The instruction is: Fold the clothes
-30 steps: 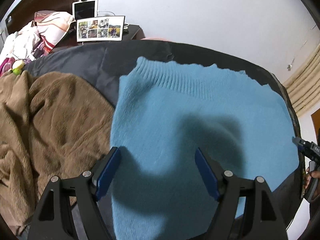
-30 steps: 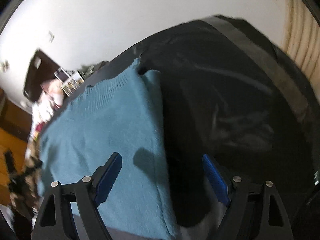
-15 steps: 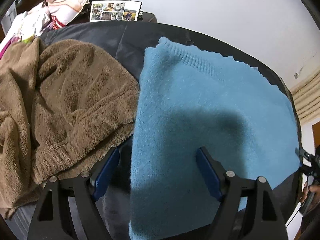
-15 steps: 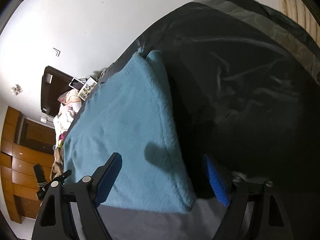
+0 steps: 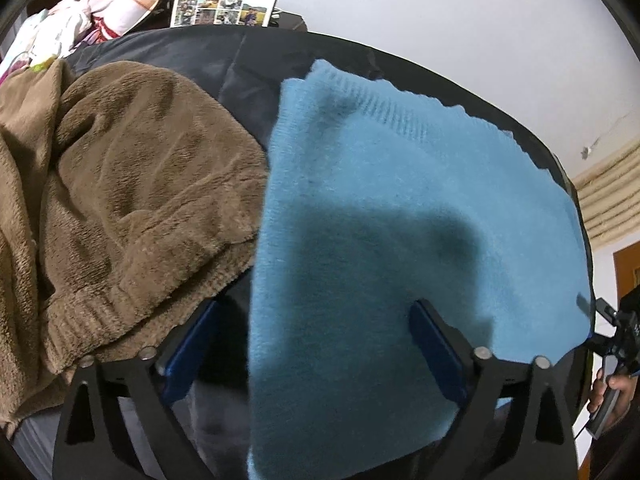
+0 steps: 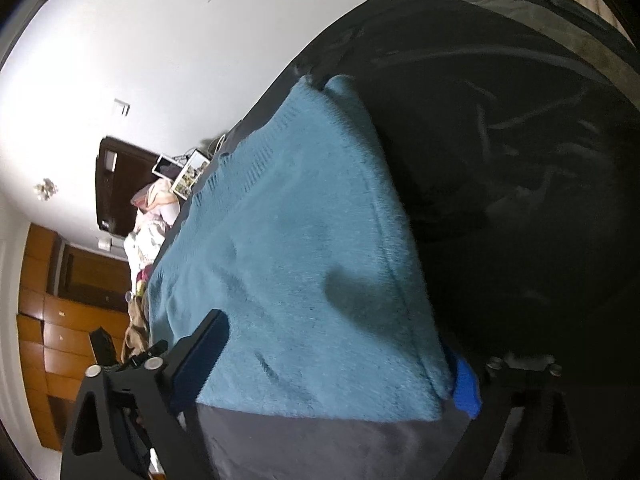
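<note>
A light blue knit sweater [image 5: 400, 208] lies folded flat on the dark bed cover [image 5: 248, 60], its ribbed hem at the far end. My left gripper [image 5: 314, 344] hovers open over the sweater's near left edge, which runs between the fingers. In the right wrist view the same sweater [image 6: 288, 248] fills the middle. My right gripper [image 6: 332, 372] is open at the sweater's near right corner. That corner partly covers the right fingertip [image 6: 466, 390]. Neither gripper holds cloth.
A crumpled brown fleece garment [image 5: 120, 184] lies to the left, touching the sweater's edge. A pile of clothes [image 5: 100, 8] and a photo frame [image 5: 224, 6] stand at the far left. Dark rumpled cover [image 6: 520, 160] spreads right of the sweater. Wooden cabinets [image 6: 52, 320] stand beyond.
My left gripper has shifted left, from over the sweater's middle to its left edge, bringing the brown garment into view. My right gripper has sunk toward the near right corner.
</note>
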Demonstrator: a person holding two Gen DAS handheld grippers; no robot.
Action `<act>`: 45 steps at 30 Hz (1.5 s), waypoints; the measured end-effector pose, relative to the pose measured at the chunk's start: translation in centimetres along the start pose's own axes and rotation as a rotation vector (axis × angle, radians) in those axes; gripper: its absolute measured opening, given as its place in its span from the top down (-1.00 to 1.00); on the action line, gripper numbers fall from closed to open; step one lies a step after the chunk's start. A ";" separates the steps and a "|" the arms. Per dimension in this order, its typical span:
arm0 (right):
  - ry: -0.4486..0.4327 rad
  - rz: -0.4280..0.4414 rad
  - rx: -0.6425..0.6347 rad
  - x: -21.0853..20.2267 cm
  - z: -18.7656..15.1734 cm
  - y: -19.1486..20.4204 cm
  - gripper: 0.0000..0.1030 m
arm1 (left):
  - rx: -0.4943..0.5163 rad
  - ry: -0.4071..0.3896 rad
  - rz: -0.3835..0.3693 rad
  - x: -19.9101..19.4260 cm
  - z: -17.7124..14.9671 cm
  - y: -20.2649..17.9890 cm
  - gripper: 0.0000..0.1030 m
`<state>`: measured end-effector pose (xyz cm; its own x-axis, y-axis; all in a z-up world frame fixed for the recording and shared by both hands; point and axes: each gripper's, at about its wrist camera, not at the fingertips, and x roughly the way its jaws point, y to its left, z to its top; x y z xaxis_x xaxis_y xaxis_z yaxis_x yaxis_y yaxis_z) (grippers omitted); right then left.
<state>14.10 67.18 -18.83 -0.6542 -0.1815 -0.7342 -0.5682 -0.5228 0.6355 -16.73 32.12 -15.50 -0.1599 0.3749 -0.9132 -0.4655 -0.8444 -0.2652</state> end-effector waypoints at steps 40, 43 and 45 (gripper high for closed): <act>0.177 -0.218 -0.389 -3.1 -1.1 -0.9 0.70 | 0.044 0.102 0.039 -2.2 -5.3 -6.8 0.32; 0.196 -0.233 -0.419 -4.5 -2.2 -1.8 0.70 | 0.036 0.117 0.031 -2.8 -7.8 -7.6 0.32; 0.207 -0.237 -0.427 -5.6 -3.2 -2.6 0.70 | 0.032 0.125 0.028 -3.1 -9.4 -8.2 0.32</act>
<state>20.82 66.85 -17.17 -0.3956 -0.1552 -0.9052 -0.4063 -0.8543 0.3241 -4.26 34.31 -13.41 -0.0647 0.2987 -0.9522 -0.4898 -0.8408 -0.2305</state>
